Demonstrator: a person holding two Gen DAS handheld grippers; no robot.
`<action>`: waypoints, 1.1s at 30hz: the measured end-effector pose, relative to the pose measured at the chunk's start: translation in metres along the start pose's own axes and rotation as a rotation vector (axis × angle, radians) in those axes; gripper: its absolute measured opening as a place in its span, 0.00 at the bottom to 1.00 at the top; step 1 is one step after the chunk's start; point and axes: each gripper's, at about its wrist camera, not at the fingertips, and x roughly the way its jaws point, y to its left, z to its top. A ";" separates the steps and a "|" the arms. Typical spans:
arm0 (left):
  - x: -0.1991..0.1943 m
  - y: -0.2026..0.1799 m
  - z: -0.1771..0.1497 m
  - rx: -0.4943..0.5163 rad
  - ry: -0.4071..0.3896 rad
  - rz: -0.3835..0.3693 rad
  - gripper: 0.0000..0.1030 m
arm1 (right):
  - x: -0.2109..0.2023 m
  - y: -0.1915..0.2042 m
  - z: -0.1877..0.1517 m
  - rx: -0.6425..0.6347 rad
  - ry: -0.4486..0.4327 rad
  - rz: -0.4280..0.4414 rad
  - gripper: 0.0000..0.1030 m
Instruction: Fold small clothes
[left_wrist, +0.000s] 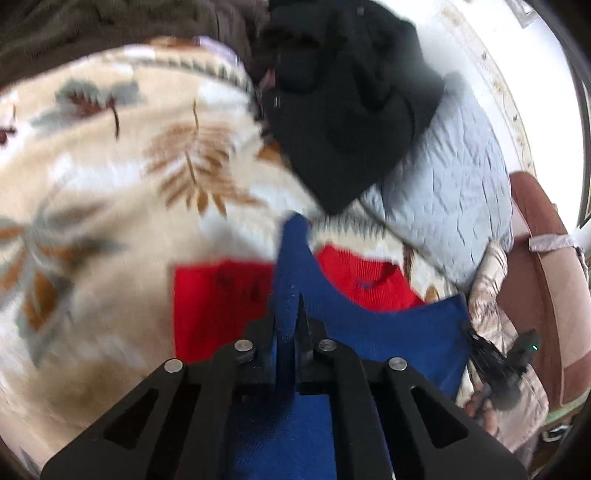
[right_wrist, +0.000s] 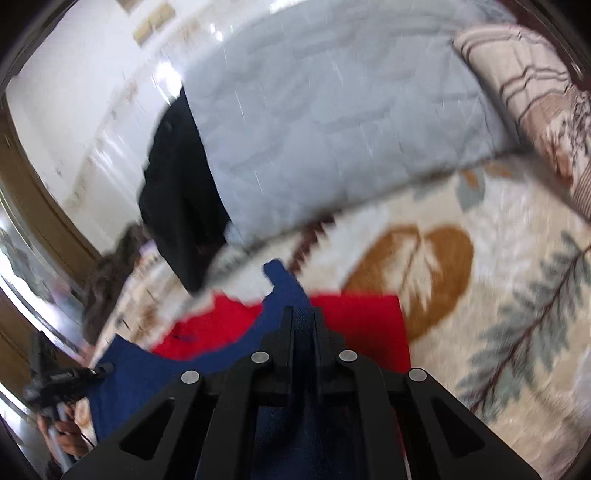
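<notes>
1. Blue top (left_wrist: 388, 332) hangs over red garment (left_wrist: 221, 295) on blanket (left_wrist: 110, 184), each shoulder strap clamped in left gripper (left_wrist: 290, 325) and right gripper (right_wrist: 303, 328).
2. Black clothing (left_wrist: 343, 110) and quilt (left_wrist: 454, 177) lie behind.
3. Only the right view shows a striped pillow (right_wrist: 535, 92).

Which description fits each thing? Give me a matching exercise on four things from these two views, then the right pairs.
Things:
1. blue garment
2. red garment
3. black clothing
4. grey quilt

Descriptions:
A. lies flat on the leaf-patterned blanket, under another garment
B. pale, stitched, folded at the back
C. pinched by the left gripper and the right gripper
D. dark heap beside the quilt

Pairs: 1-C, 2-A, 3-D, 4-B
</notes>
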 end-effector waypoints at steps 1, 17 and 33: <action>0.002 0.000 0.003 0.002 -0.012 0.010 0.04 | 0.001 -0.005 0.002 0.026 -0.016 0.007 0.07; -0.017 -0.019 -0.038 0.108 -0.013 0.097 0.17 | -0.003 0.010 -0.057 0.051 0.103 -0.046 0.42; -0.004 -0.045 -0.100 0.158 0.156 0.155 0.43 | -0.061 0.020 -0.115 0.045 0.177 -0.235 0.53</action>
